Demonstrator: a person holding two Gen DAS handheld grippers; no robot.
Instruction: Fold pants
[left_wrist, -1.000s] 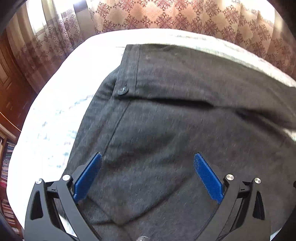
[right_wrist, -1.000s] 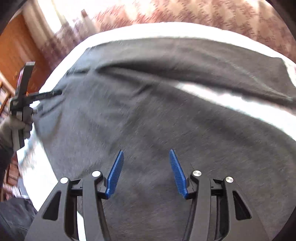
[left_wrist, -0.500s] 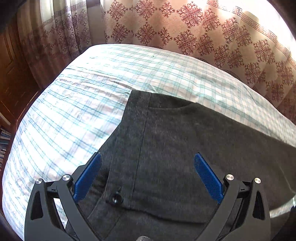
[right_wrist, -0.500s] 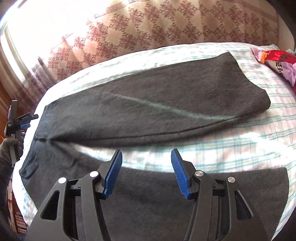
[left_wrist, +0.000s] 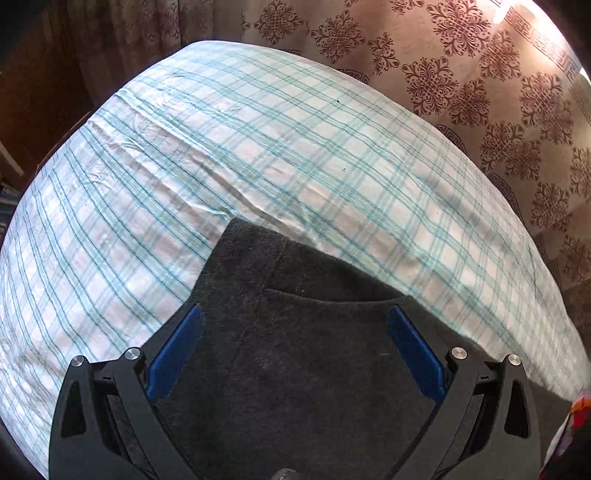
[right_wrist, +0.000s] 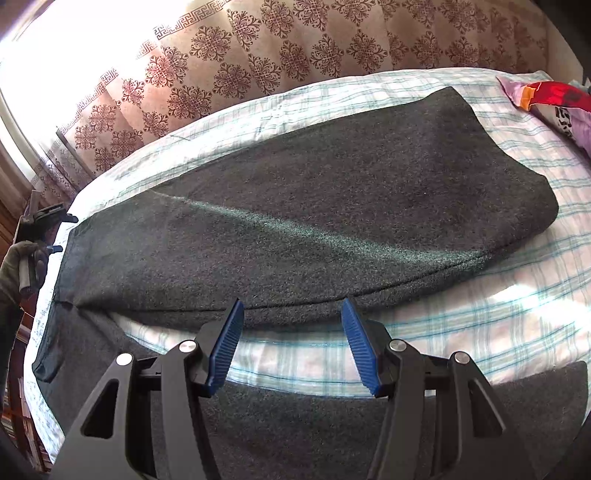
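No text, label, brand or number can be read in either view. The colourful packet (right_wrist: 554, 107) lying on the checked bedsheet (right_wrist: 480, 306) past the hem of the pants (right_wrist: 314, 221) carries dark print, but it is too small and blurred to make out.

Charcoal-grey pants (right_wrist: 314, 206), flecked weave. White bedsheet (left_wrist: 258, 155) with teal plaid lines. Beige curtain (right_wrist: 266, 55), dark red-brown floral medallions, Greek-key border. Blue ribbed pads (right_wrist: 225, 347) on black gripper frames. Red, orange, purple patterned cloth (right_wrist: 550, 103) at bed's far right corner.
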